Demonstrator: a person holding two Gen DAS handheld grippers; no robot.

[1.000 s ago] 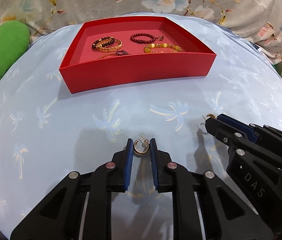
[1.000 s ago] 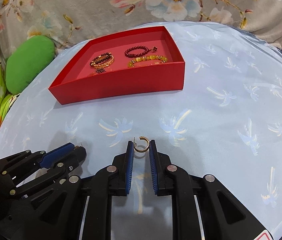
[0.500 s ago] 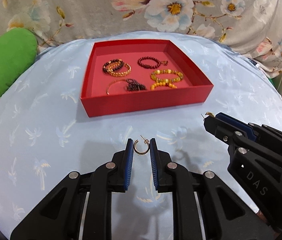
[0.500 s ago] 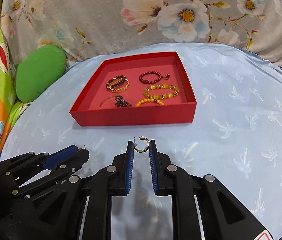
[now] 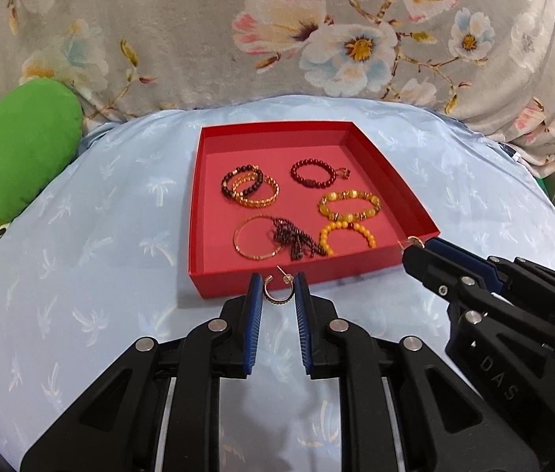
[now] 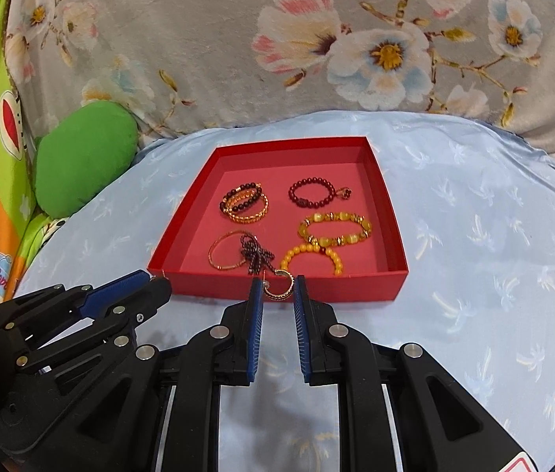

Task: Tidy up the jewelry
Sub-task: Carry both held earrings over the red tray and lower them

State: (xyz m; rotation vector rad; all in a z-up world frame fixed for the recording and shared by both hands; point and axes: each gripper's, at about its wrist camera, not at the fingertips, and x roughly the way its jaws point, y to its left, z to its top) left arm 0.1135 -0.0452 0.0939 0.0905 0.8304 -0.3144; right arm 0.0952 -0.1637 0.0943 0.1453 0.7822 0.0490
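Each hand carries one small gold hoop earring toward the red tray (image 5: 391, 181), so the step in hand looks like bringing the pair over to drop in with the other jewelry. The left tongs (image 5: 279, 289) are closed down on a gold hoop earring (image 5: 277, 295), with only a small gap left between the blue pads, just as wide as the hoop. The hoop's thin post sticks up. These tongs hang just in front of the tray's near wall, above the light blue cloth (image 5: 100, 255), not yet over the tray floor. The right tongs (image 6: 278, 287) pinch the second gold earring (image 6: 279, 285) the same way, and they sit right at the tray's near edge. The tray already has things in it: a dark bead bracelet with a gold chain (image 5: 249, 187), a dark red bead bracelet (image 5: 312, 173), two yellow bead bracelets (image 5: 350, 204), and a thin gold bangle with a dark tassel (image 5: 255, 238). The next move likely calls for going a bit farther forward over the wall, finding a bare pink spot, and letting go softly. The earrings are tiny and light, so they could stick to a pad or bounce.
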